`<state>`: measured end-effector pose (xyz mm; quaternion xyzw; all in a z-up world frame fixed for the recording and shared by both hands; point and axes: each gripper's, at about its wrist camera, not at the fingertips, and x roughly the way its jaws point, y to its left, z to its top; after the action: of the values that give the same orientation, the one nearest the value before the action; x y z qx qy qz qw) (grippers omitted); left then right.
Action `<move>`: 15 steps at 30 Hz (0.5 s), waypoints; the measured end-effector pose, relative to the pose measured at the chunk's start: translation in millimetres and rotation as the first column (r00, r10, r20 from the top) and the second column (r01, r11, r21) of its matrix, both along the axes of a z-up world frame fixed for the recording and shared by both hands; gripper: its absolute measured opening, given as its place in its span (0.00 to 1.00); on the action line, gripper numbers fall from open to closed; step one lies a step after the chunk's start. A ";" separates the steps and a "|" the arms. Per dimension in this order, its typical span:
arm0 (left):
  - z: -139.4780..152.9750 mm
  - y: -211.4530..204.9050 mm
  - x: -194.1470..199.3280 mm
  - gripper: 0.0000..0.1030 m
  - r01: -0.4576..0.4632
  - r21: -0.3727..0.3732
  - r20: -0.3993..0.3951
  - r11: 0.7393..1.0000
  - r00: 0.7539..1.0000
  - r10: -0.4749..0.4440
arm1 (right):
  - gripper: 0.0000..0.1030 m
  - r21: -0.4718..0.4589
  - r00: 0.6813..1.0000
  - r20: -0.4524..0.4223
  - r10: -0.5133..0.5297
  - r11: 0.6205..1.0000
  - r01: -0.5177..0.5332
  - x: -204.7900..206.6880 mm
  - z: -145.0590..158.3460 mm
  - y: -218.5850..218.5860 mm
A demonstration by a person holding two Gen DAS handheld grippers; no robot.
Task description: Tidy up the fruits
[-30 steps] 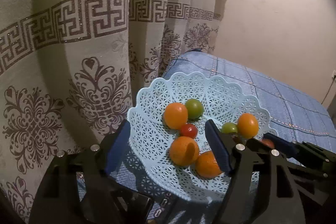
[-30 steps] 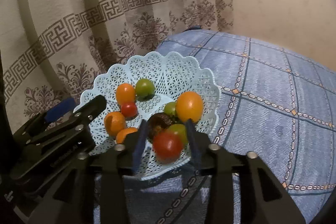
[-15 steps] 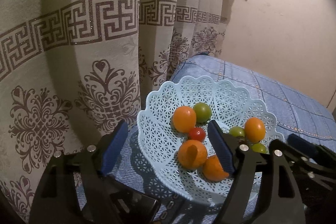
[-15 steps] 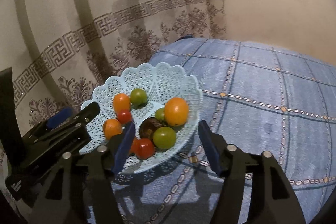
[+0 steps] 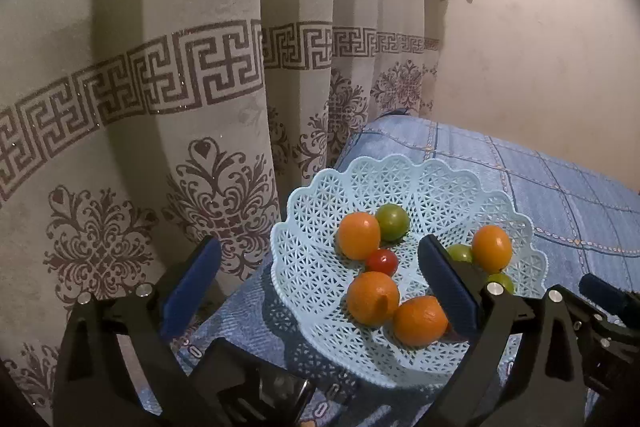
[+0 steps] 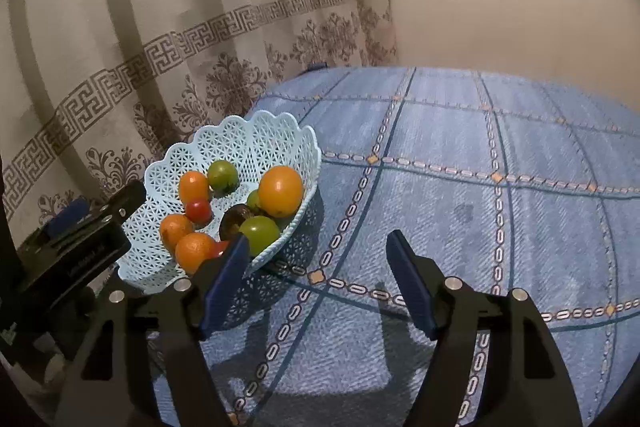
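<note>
Fruits (image 6: 280, 191) — heaped in blue lattice basket (image 6: 276, 135)

We see two black plastic two-finger grippers, left (image 5: 316, 283) and right (image 6: 320, 287): blue rubbery finger pads (image 6: 410, 285), silver screw heads (image 5: 495, 289), possibly white lettering on the left body.

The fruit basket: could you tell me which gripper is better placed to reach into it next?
The left gripper, probably. It is open and faces the basket, with its oranges just ahead. The right gripper, also open, points mostly at bare blue cloth beside the basket.
</note>
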<state>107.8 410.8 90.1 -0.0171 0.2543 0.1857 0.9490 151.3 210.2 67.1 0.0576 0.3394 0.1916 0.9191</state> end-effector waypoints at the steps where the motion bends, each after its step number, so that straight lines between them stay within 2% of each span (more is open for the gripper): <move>1: 0.9 -1.9 -0.7 0.97 0.006 0.007 -0.001 1.000 1.000 -0.006 | 0.69 -0.004 1.000 0.011 0.004 1.000 -0.004 -1.9 1.1 0.7; 3: 2.5 -6.1 -2.6 0.97 0.015 0.025 -0.004 1.000 1.000 -0.015 | 0.81 -0.004 1.000 0.027 0.006 1.000 -0.006 -4.1 2.4 1.7; 4: 3.1 -8.3 -3.9 0.97 0.017 0.031 -0.005 0.999 1.000 -0.017 | 0.83 0.000 0.999 0.046 0.002 1.000 -0.002 -6.2 3.3 1.3; 8: 5.6 -14.7 -9.3 0.97 0.020 0.052 -0.004 0.998 1.000 -0.019 | 0.87 -0.012 0.996 0.095 0.003 1.000 -0.002 -11.8 7.4 1.8; 15: 7.0 -17.7 -20.9 0.97 0.016 0.077 -0.010 0.997 1.000 -0.015 | 0.88 -0.049 0.992 0.125 0.022 0.999 -0.016 -19.4 10.0 4.0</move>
<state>86.9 393.1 97.1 0.0224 0.2518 0.1879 0.9491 132.0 214.2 77.1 0.0203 0.2860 0.1952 0.9379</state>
